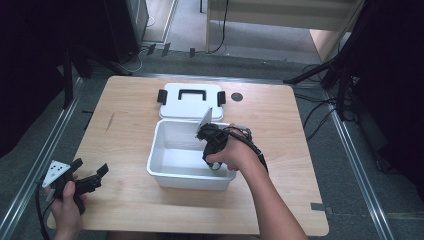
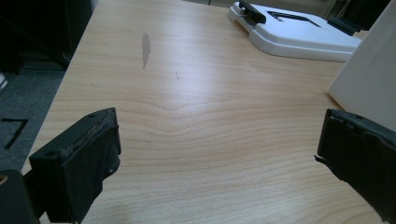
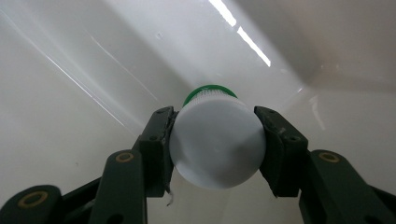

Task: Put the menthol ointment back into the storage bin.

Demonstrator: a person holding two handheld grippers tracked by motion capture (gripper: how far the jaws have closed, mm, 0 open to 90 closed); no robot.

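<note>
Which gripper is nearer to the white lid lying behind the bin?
The right. The right gripper is down inside the white bin, just in front of the lid. The left gripper sits open near the table's front left corner, farther off.

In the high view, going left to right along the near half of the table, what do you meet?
Left claw held open above the wooden table → white rectangular plastic bin → right claw reaching down into the bin.
</note>
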